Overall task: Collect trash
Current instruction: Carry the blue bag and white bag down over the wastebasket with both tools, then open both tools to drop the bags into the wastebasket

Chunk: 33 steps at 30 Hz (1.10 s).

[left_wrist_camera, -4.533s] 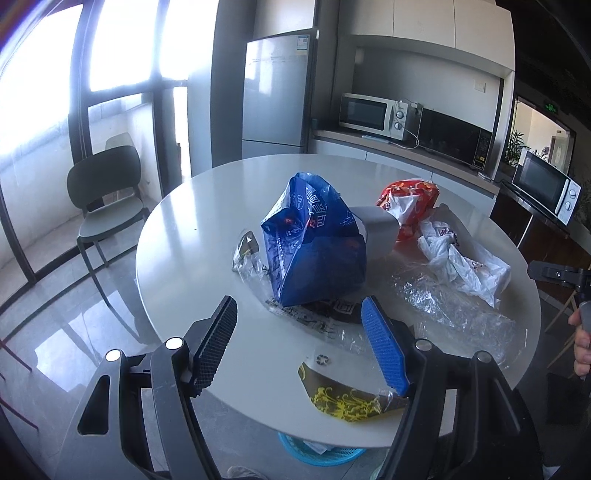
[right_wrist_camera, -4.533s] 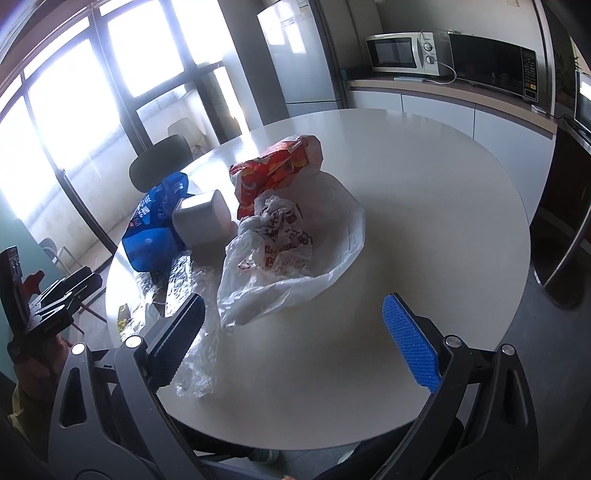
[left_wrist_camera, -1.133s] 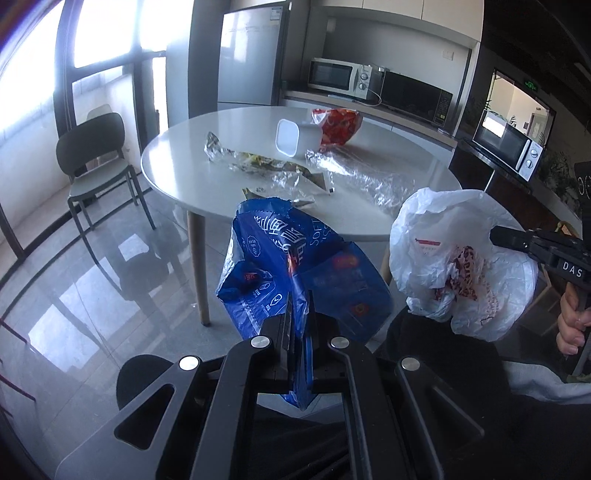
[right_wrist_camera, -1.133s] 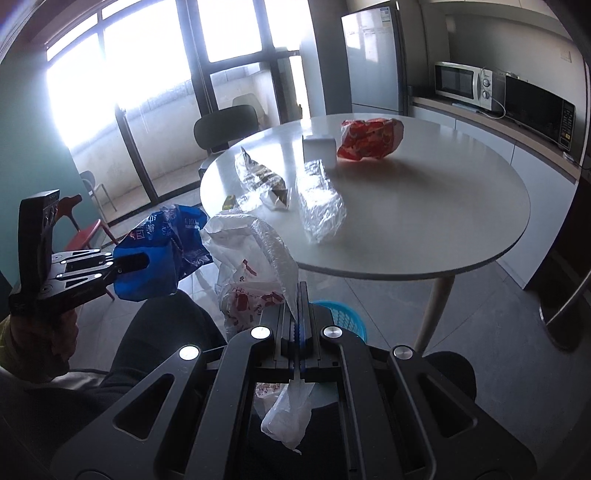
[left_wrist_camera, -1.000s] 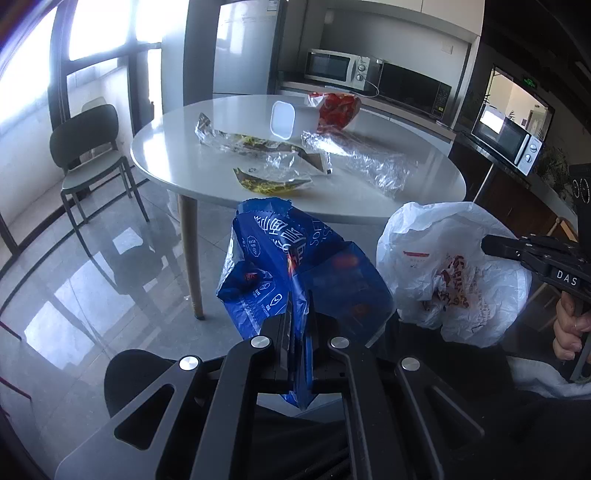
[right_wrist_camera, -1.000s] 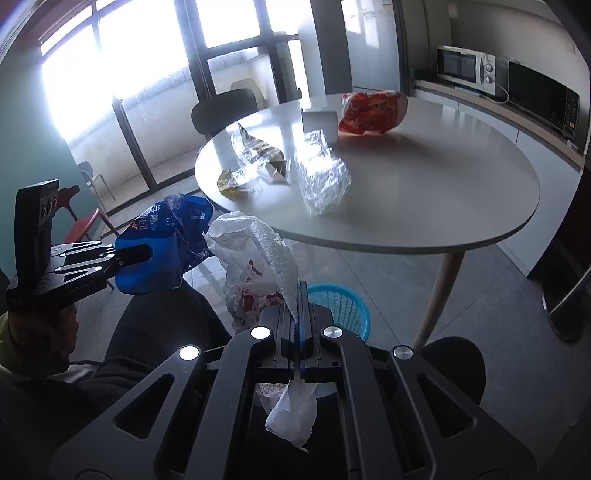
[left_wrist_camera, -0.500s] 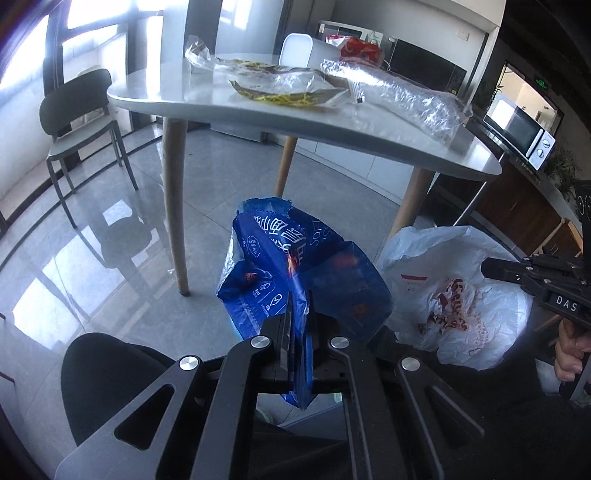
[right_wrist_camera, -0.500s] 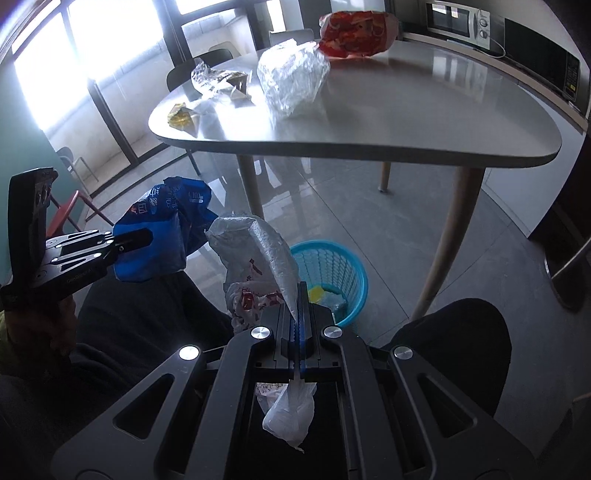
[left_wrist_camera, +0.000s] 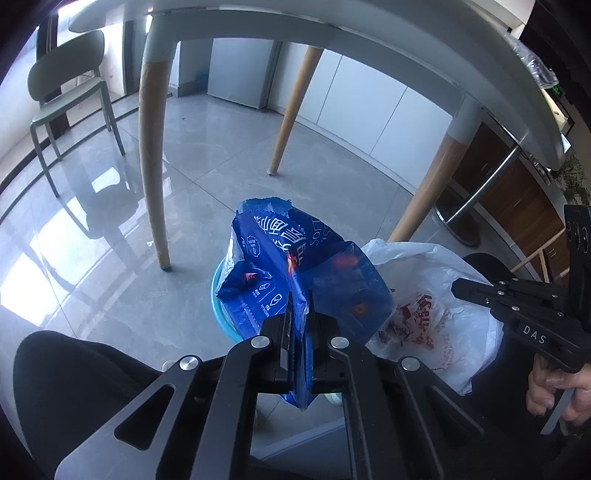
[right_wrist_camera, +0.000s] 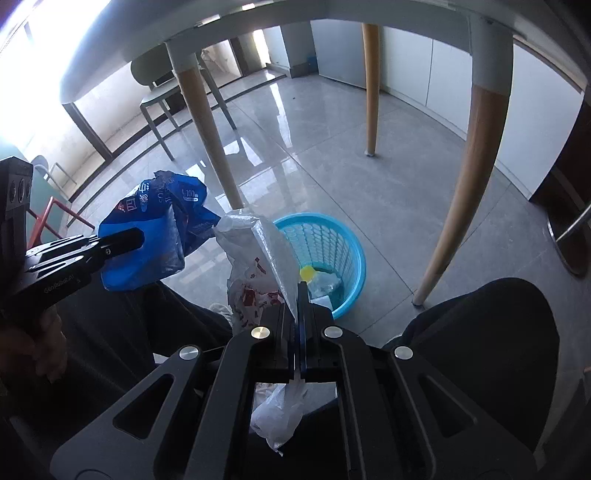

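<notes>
My left gripper (left_wrist_camera: pixel 300 317) is shut on a crumpled blue plastic bag (left_wrist_camera: pixel 295 266) and holds it just above a blue waste basket (left_wrist_camera: pixel 221 314), mostly hidden behind the bag. My right gripper (right_wrist_camera: pixel 300 295) is shut on a white plastic bag with red print (right_wrist_camera: pixel 255 266), held near the rim of the same blue basket (right_wrist_camera: pixel 332 243). The basket holds some trash, including a yellow piece. The white bag (left_wrist_camera: pixel 424 306) and right gripper (left_wrist_camera: pixel 458 290) show at the right of the left wrist view. The blue bag (right_wrist_camera: pixel 155 229) and left gripper (right_wrist_camera: pixel 136 236) show at the left of the right wrist view.
I am below the round white table (left_wrist_camera: pixel 369 33). Its wooden legs (left_wrist_camera: pixel 153 166) (right_wrist_camera: pixel 469 184) stand around the basket. A grey chair (left_wrist_camera: pixel 66 81) stands at the far left. The person's dark-clothed knees (right_wrist_camera: pixel 480 332) flank the basket. White cabinets (left_wrist_camera: pixel 369 110) line the far wall.
Both grippers have dropped from table height to under the table with their bags. The blue basket on the floor is now directly ahead of both.
</notes>
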Available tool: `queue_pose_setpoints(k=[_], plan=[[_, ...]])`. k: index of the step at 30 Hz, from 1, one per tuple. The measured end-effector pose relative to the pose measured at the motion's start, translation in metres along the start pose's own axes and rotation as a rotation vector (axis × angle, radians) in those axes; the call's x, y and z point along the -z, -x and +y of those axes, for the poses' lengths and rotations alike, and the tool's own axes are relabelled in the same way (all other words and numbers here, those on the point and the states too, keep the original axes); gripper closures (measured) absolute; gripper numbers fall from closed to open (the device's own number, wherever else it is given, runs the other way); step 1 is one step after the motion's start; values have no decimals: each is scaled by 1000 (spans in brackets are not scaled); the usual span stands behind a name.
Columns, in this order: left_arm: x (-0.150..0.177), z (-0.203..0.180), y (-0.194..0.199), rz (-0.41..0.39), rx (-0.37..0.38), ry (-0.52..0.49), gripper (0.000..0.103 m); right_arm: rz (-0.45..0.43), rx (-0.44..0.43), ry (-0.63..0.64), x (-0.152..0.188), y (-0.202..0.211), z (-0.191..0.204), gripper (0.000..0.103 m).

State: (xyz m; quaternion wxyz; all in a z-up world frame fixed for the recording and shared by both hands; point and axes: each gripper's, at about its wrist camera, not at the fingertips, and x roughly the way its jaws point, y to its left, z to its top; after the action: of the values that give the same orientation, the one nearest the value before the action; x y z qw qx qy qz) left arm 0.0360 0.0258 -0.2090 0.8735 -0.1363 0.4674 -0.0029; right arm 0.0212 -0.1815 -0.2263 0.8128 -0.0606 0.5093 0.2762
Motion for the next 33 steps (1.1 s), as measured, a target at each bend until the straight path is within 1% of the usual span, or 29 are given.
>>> queue_pose_setpoints(k=[3,6,9,11,16,21,27,30,33], plan=[[-2,-2,-13,4,-27,-13,101,43,10,-20,-3,-22,-3,102],[-3,5,-31,30,-5,19,101,93,20,-50,-7,-43,-3,102],[-7,11,-46,71,29,56,101,113,31,-82,-13,-61,-6,102],[-10,13,-53,68,40,60,101,129,25,-104,-15,-73,-8,102],[-14,12,-74,88,24,51,101,166,35,-142,-18,-105,-18,102],[-21,19,-87,99,19,80,101,207,31,-179,-22,-137,-26,102],[-27,24,-111,140,9,91,101,229,51,-254,-26,-175,-46,102],[-28,25,-123,165,4,82,101,236,79,-274,-29,-192,-54,102],[-31,24,-133,181,0,71,101,241,86,-315,-31,-206,-64,102]])
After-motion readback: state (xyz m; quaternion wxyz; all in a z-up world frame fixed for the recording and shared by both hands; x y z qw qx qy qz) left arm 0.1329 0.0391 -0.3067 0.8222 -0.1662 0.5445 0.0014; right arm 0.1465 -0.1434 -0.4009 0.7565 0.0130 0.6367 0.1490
